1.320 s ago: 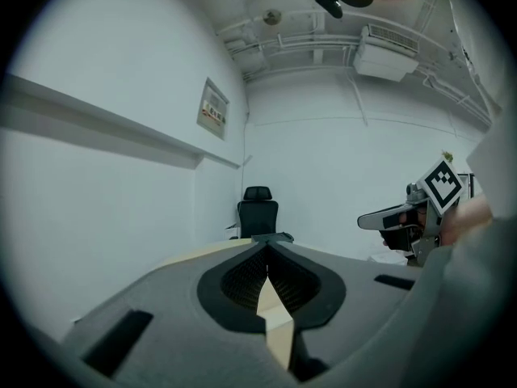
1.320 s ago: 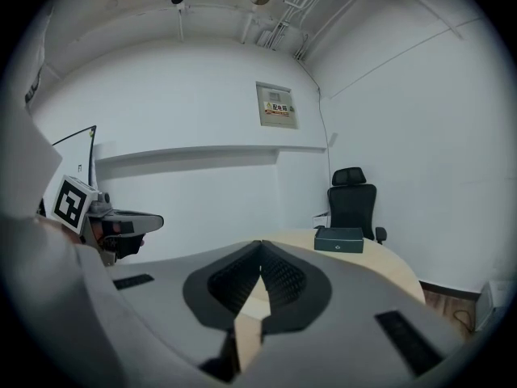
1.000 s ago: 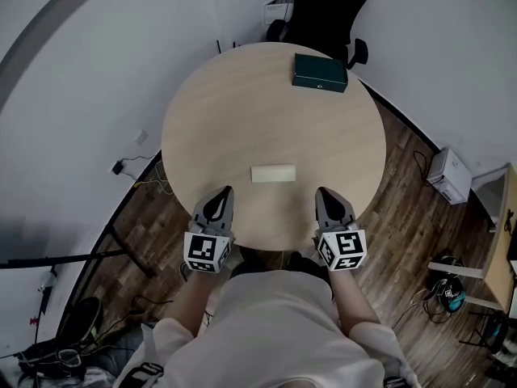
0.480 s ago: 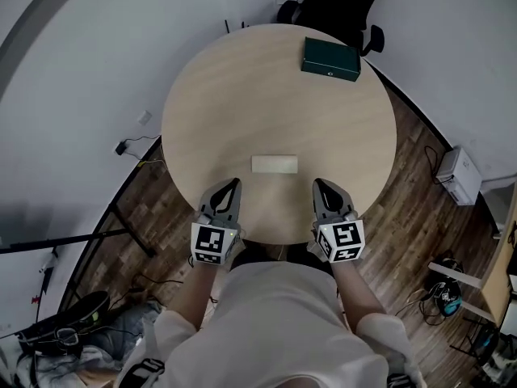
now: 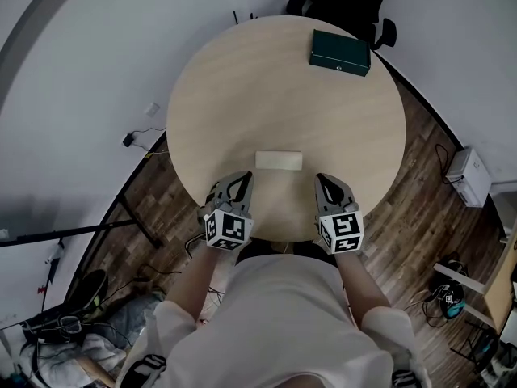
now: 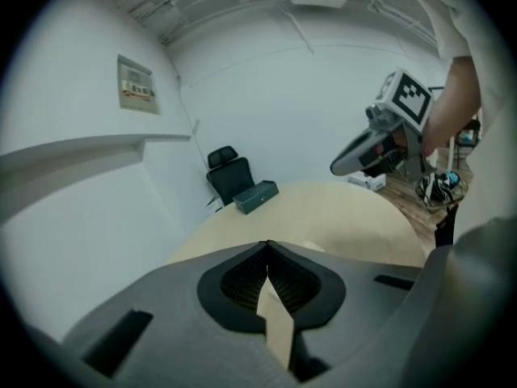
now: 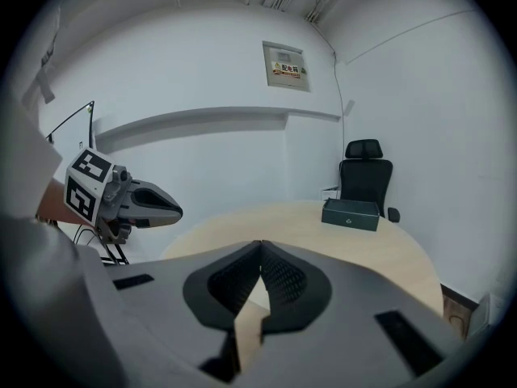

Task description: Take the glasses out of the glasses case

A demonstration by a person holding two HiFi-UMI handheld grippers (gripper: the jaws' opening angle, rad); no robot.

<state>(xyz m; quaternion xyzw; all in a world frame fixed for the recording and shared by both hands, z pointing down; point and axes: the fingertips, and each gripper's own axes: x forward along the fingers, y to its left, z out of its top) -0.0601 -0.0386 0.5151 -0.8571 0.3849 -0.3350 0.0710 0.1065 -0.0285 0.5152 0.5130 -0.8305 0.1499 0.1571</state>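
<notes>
Both grippers hang over the near edge of the round table point(image 5: 242, 79), and the left gripper point(image 5: 242, 179) and right gripper point(image 5: 325, 179) each have their jaws pressed together on nothing. Just ahead of their tips, and between them, lies a pale flat oblong that I take to be the glasses case point(image 5: 279, 161). It is closed, apart from both grippers, and no glasses show. A dark green box point(image 5: 339, 52) sits well away at the far edge. The step in hand looks like the approach, with nothing gripped and the lid untouched. The next move probably calls for both pairs of jaws to open, one to steady the body of the case and the other to catch the lid edge and lift it. Only the head view shows the case lying flat with a gripper at either side. In the two gripper views each gripper's own jaws cover most or all of it. Those views instead show the jaw tips meeting, the other gripper alongside, an office chair point(image 7: 365, 176) behind the green box, and a wall sign point(image 7: 285, 65).
</notes>
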